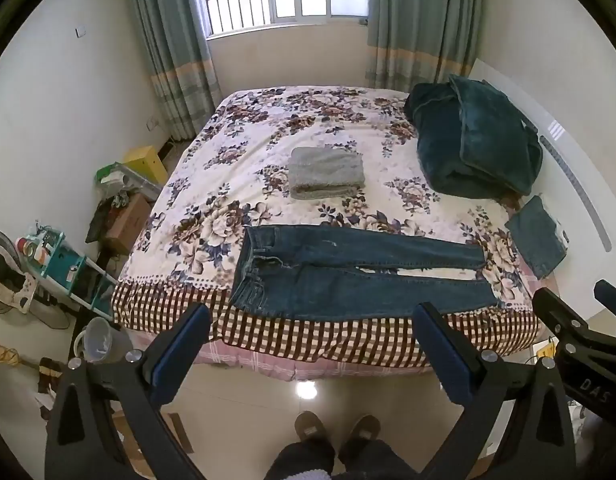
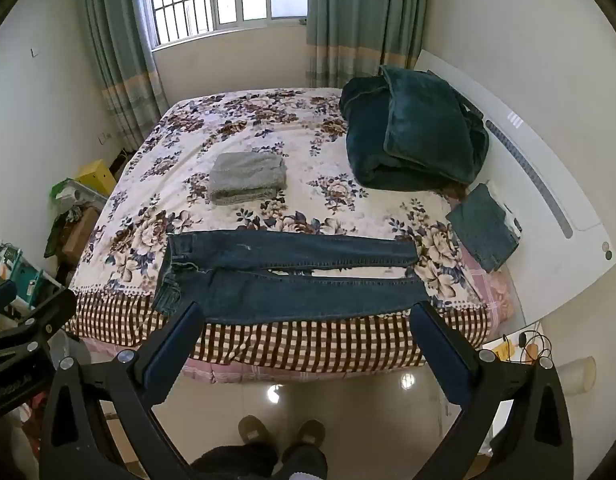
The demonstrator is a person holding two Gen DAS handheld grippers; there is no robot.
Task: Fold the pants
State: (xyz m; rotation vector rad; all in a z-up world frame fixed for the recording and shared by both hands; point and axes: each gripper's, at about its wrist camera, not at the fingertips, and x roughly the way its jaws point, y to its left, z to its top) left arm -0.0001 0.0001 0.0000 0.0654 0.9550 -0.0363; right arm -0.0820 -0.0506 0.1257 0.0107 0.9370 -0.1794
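A pair of dark blue jeans point(image 1: 348, 276) lies flat along the near edge of the bed, waistband to the left, legs stretched to the right with a narrow gap between them; it also shows in the right wrist view point(image 2: 292, 276). My left gripper point(image 1: 312, 320) is open and empty, held above the floor in front of the bed. My right gripper point(image 2: 308, 318) is open and empty too, at the same distance from the jeans. The right gripper shows at the right edge of the left wrist view point(image 1: 580, 332).
The bed has a floral sheet point(image 1: 308, 128) with a checked border. On it lie a folded grey towel point(image 1: 326, 174), a heaped dark green blanket point(image 1: 472, 140) and folded jeans point(image 1: 538, 236) at the right. Cluttered shelves and boxes point(image 1: 68, 264) stand left. Slippered feet point(image 1: 336, 436) stand below.
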